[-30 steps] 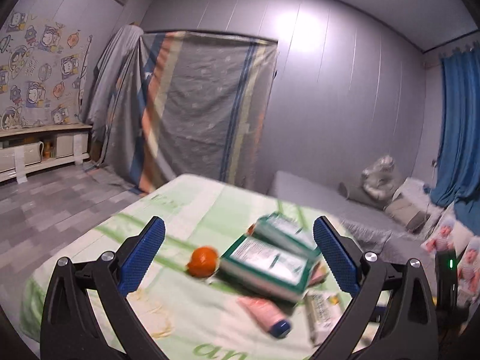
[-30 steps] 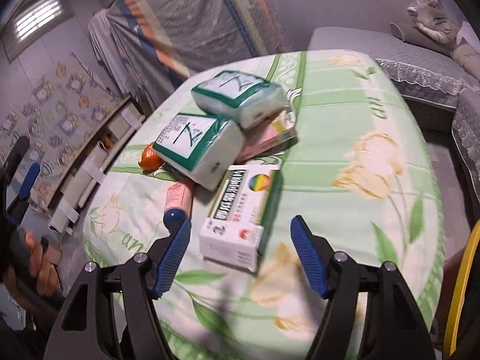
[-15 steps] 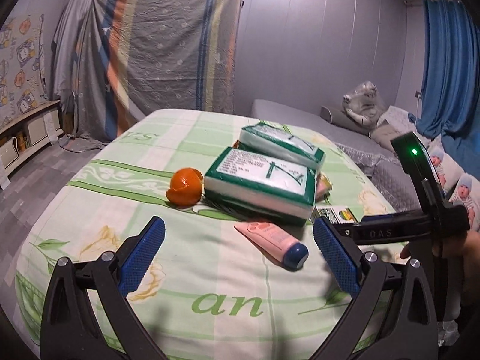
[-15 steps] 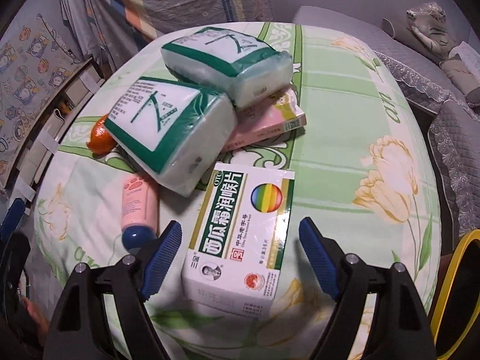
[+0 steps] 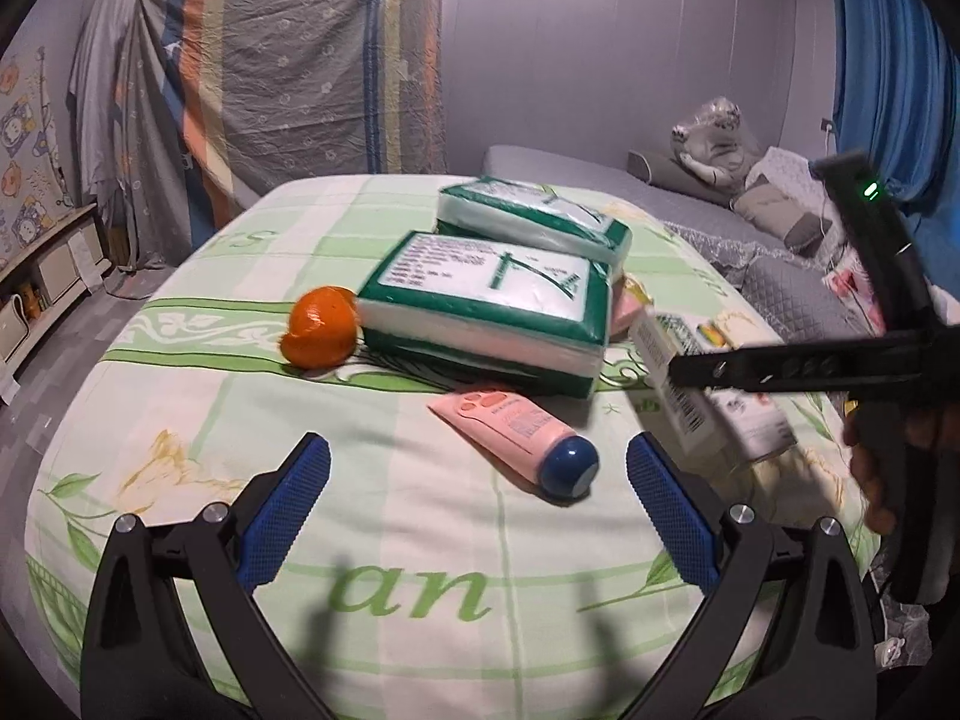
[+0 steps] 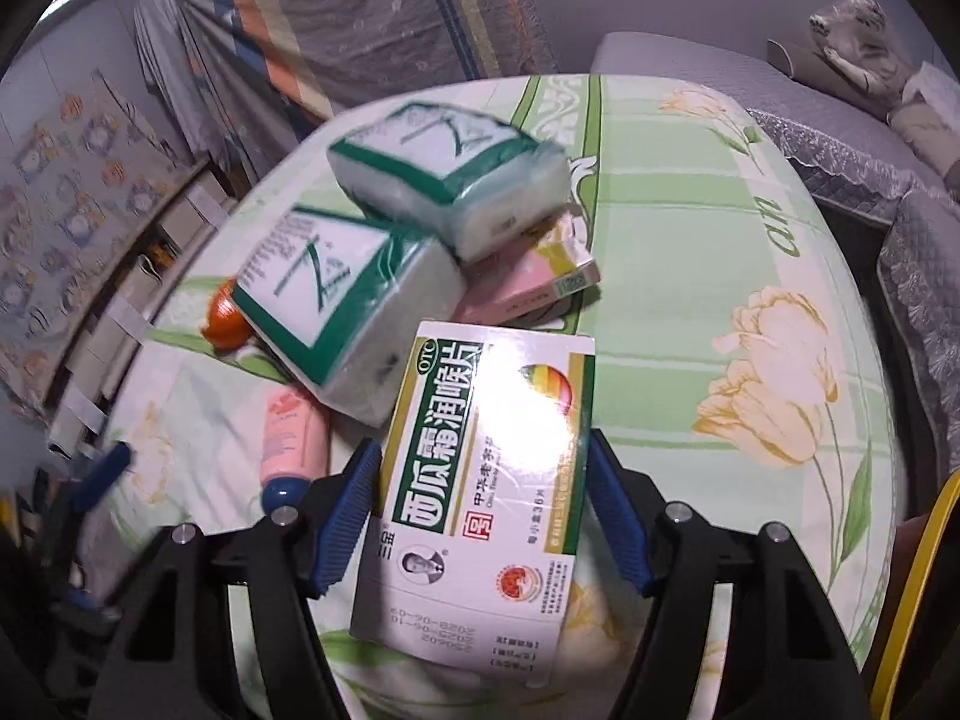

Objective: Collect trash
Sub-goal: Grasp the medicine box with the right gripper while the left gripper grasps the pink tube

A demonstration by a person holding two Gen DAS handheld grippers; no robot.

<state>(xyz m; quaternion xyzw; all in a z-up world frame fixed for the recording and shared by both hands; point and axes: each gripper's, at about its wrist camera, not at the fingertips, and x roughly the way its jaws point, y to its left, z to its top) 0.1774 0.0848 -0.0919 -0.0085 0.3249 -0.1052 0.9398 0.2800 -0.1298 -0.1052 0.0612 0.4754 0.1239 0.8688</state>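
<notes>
A white and green medicine box [image 6: 480, 492] sits between the pads of my right gripper [image 6: 486, 516], which has closed on its long sides; in the left wrist view the box [image 5: 690, 396] looks tilted up off the table. My left gripper [image 5: 477, 516] is open and empty, low over the near edge, with a pink tube [image 5: 516, 438] with a blue cap just beyond it. An orange peel [image 5: 318, 327] lies left of two green and white tissue packs [image 5: 492, 306]. A pink box [image 6: 534, 276] lies under the packs.
The round table wears a green floral cloth [image 5: 198, 420]. A grey sofa [image 5: 780, 252] with cushions stands to the right. A yellow rim [image 6: 918, 588] shows at the right wrist view's lower right edge. A draped cloth [image 5: 288, 60] hangs behind.
My right gripper moved forward around the medicine box and closed on it, and the box now tilts up. My left gripper came lower and closer to the table.
</notes>
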